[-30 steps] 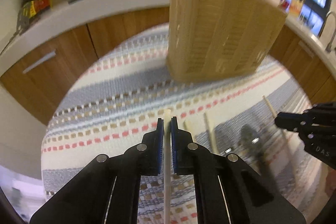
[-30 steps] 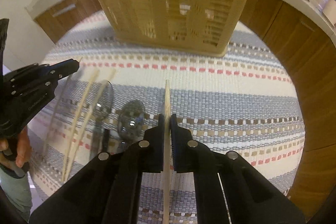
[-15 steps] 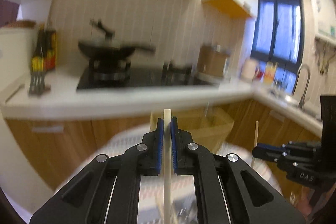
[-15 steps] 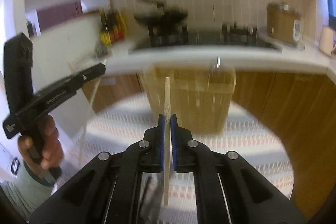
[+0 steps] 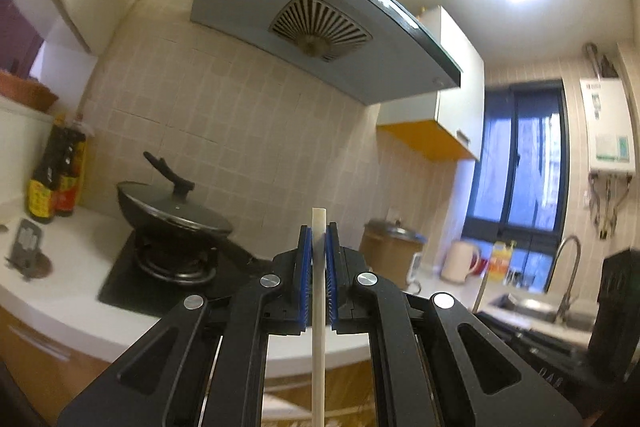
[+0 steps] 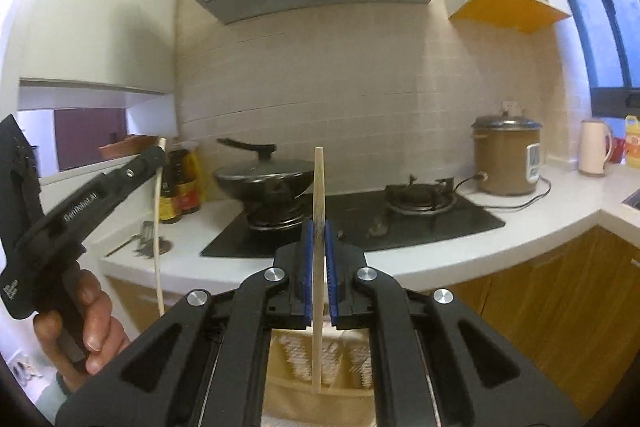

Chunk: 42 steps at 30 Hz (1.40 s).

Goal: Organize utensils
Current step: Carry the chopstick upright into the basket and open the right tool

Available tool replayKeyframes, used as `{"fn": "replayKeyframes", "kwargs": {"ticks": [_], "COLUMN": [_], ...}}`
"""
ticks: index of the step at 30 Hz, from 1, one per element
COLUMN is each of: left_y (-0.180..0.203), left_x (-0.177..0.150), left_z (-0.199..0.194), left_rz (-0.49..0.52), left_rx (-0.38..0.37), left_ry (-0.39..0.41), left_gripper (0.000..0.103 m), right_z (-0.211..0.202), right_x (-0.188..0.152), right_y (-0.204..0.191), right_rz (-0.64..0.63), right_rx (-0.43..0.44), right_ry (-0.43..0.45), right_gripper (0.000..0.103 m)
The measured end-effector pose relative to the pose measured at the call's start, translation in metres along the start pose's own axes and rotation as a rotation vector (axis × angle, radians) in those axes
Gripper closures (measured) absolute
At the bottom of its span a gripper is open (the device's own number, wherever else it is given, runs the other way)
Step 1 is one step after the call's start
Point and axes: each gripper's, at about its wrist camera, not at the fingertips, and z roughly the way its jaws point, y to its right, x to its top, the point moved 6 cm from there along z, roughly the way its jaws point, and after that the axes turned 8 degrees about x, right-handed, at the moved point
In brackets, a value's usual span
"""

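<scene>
1. Left wrist view: a chopstick [image 5: 319, 291] is clamped upright between the closed fingers of the left gripper [image 5: 318, 259], held up in the air w/ the stove [image 5: 168, 267] in the bkgd. No holder is seen here.
2. Right wrist view: a second chopstick [image 6: 318, 251] is pinched by the right gripper [image 6: 318, 259], fingers closed on it; the basket [image 6: 320, 375] is glimpsed below.
3. Progress, as judged: two sticks picked up, none dropped in yet; other utensils cannot be seen.

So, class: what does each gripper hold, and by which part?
Left gripper: a chopstick, pinched near its top end. Right gripper: another chopstick, pinched around mid-length.
</scene>
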Motion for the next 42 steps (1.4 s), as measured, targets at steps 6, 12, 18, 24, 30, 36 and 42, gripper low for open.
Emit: {"fn": "replayKeyframes", "kwargs": {"ticks": [6, 12, 18, 24, 30, 36, 42], "left_y": [-0.017, -0.04, -0.053, -0.06, -0.062, -0.057, -0.062], "left_x": [-0.026, -0.049, -0.063, -0.062, -0.076, -0.085, -0.082], "left_z": [0.03, 0.049, 0.063, 0.055, 0.045, 0.023, -0.009], "left_rz": [-0.012, -0.012, 0.004, 0.039, 0.059, 0.096, 0.097], "left_rx": [0.001, -0.006, 0.043, 0.078, 0.088, 0.053, -0.004], "left_ry": [-0.001, -0.046, -0.076, -0.042, -0.058, -0.12, -0.239], "left_gripper": [0.098, 0.098, 0.098, 0.098, 0.097, 0.096, 0.053], "right_z": [0.022, 0.034, 0.039, 0.035, 0.032, 0.018, 0.0], "right_x": [-0.019, -0.039, -0.053, -0.053, -0.068, -0.082, -0.09], "right_y": [0.016, 0.021, 0.021, 0.02, 0.021, 0.028, 0.016], "right_rz": [-0.043, -0.068, -0.085, -0.08, -0.08, -0.001, 0.035], "right_rx": [-0.058, -0.088, -0.101, -0.103, -0.085, -0.055, 0.026], "right_ry": [-0.006, -0.01, -0.016, 0.014, -0.006, -0.062, -0.165], "right_gripper": [0.099, 0.099, 0.099, 0.099, 0.098, 0.098, 0.05]}}
